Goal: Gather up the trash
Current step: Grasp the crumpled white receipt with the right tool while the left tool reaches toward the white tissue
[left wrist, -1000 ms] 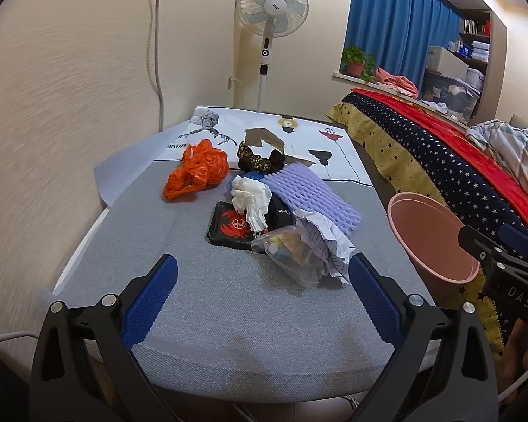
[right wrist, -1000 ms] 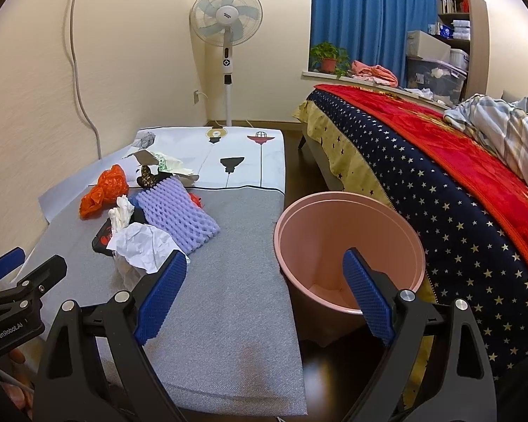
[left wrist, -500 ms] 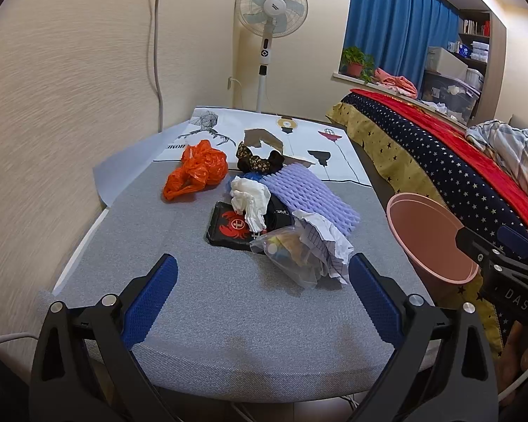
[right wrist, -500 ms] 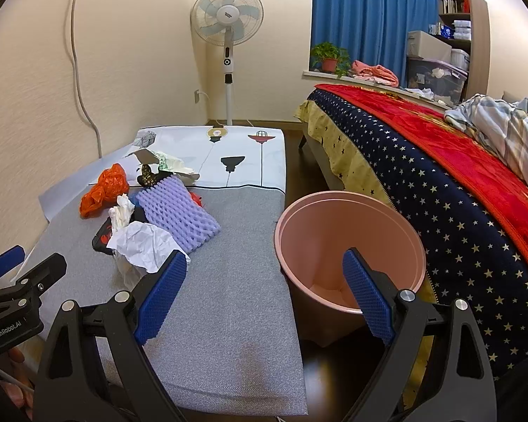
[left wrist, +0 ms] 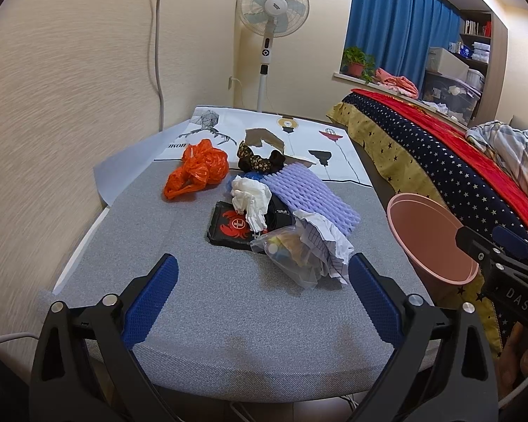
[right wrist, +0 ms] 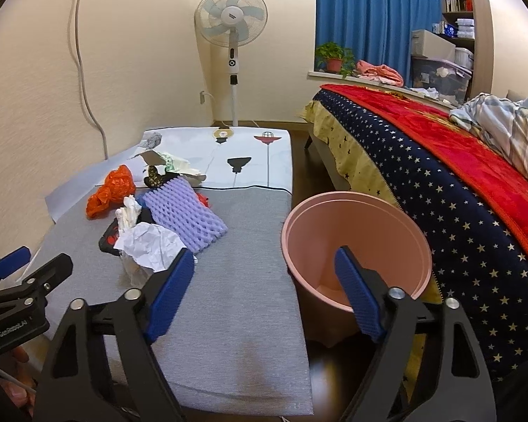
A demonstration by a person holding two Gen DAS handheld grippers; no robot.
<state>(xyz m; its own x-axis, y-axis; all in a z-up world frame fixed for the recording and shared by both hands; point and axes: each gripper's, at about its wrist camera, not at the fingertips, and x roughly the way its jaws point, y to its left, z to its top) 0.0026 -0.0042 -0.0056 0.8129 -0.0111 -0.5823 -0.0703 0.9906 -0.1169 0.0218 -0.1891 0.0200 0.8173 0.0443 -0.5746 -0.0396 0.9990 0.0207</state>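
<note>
We are holding the left claw [left wrist: 260, 292] low over the near end of the grey table [left wrist: 200, 302], angled downward toward the trash pile. Its blue pads [left wrist: 150, 300] are standing wide and are closing slightly, with nothing between them. We are seeing the pile just ahead of it: a clear plastic bag [left wrist: 288, 256] nearest, crumpled white paper [left wrist: 322, 237] resting on that bag, a black packet with a red crab print [left wrist: 230, 227] behind, a white tissue wad [left wrist: 250, 197] lying over the packet, a purple foam net [left wrist: 306, 193] to the right, and an orange plastic bag [left wrist: 197, 168] set apart at far left.

We are holding the right claw [right wrist: 264, 288] at the table's right edge, tilted down the same way. Its jaws are closing but are still released, gripping nothing; the left pad [right wrist: 169, 297] is sitting over the table beside the crumpled paper, the right pad in front of the pink bin [right wrist: 355, 242]. The bin is standing on the floor between table and bed [right wrist: 440, 190]. A fingertip [right wrist: 17, 353] is showing under the left claw's body in the right wrist view.
</note>
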